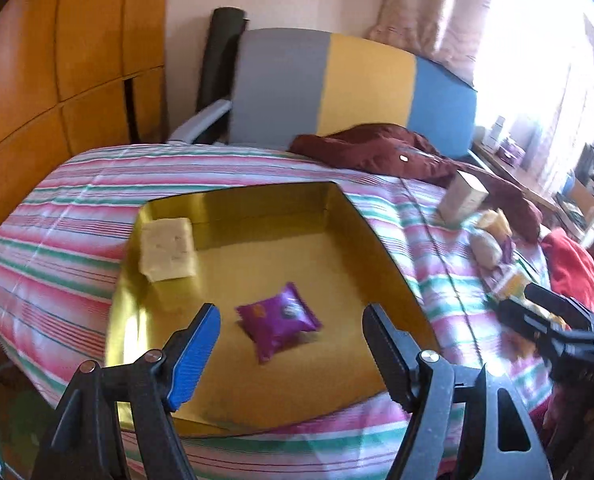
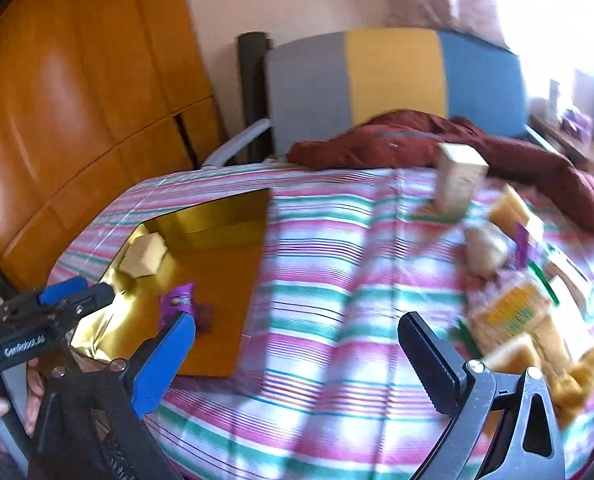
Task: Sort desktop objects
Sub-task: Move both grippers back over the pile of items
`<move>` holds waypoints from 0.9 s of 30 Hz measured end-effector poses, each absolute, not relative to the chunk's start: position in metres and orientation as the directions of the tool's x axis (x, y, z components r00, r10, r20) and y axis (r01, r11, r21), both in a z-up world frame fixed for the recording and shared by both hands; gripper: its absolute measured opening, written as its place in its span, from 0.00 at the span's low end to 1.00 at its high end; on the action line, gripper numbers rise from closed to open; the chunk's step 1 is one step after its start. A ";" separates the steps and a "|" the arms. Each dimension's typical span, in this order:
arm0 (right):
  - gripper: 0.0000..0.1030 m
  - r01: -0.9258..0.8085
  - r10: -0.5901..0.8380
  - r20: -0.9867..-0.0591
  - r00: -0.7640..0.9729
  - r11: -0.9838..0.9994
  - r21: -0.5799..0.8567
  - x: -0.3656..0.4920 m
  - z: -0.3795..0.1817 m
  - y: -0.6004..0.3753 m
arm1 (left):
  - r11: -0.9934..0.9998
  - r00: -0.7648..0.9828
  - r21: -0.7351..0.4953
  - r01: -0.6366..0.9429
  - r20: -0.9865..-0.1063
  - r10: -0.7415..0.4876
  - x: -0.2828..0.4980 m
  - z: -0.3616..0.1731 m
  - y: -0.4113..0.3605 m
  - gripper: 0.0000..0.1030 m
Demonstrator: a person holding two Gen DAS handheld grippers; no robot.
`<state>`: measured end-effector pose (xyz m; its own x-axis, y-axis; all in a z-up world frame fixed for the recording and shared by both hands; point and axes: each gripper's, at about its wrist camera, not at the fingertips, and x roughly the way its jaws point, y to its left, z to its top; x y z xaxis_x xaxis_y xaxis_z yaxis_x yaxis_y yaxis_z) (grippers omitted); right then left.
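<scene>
Right hand-held gripper (image 2: 297,354), nearest the lens in its own view: jaws spread wide, nothing between them, only the pink, green and white striped bedspread (image 2: 337,280) below. Left hand-held gripper (image 1: 293,350): jaws also apart and empty, hovering over the shallow gold-lined cardboard tray (image 1: 381,240).

Tray contents: a shiny purple foil snack packet (image 1: 279,324) lying flat between the left jaws' line of sight, not touched by either pad, and a pale cream rectangular block (image 1: 168,249) in the far left corner.

Unsorted pile (image 2: 509,280) sits to the right of the tray on the bedspread: an upright beige carton (image 2: 459,178), a yellow-printed clear-wrapped pack (image 2: 509,314) and several smaller wrapped items (blur too heavy to name them with confidence).

Key relation: the pile lies ahead and to the right of the right gripper, well apart from the left one. The right hand is clearly nearer. The yellow-printed pack is closest to it; its long axis seems to run diagonally, near-left to far-right, so the jaws would probably need to straddle it crosswise.
</scene>
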<state>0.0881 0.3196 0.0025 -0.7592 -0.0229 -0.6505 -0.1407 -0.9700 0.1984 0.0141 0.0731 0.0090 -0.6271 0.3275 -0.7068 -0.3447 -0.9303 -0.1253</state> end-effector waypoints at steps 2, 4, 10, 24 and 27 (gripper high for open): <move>0.99 -0.179 0.003 -0.657 -0.754 -0.963 0.201 0.097 0.002 0.332 | -0.912 -0.601 -0.131 -0.389 -0.715 0.358 0.019 0.007 0.084 0.72; 0.99 -0.227 0.031 -0.671 -0.740 -0.952 0.205 0.108 0.002 0.350 | -0.895 -0.574 -0.138 -0.425 -0.723 0.384 0.023 0.005 0.095 0.72; 0.99 -0.403 0.140 -0.692 -0.709 -0.885 0.234 0.154 0.008 0.413 | -0.831 -0.510 -0.142 -0.538 -0.729 0.455 0.040 0.004 0.134 0.63; 1.00 -0.689 0.305 -0.706 -0.639 -0.634 0.350 0.222 -0.001 0.509 | -0.631 -0.206 -0.271 -0.727 -0.791 0.577 0.058 -0.018 0.239 0.63; 1.00 -0.689 0.293 -0.692 -0.660 -0.604 0.401 0.225 -0.003 0.517 | -0.596 -0.117 -0.341 -0.727 -0.793 0.598 0.058 -0.027 0.265 0.63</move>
<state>0.2247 0.5166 -0.0034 -0.6598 0.2929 -0.6920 -0.6888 -0.6040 0.4010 0.0583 0.2649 -0.0267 -0.1175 0.5975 -0.7932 -0.7267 -0.5961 -0.3415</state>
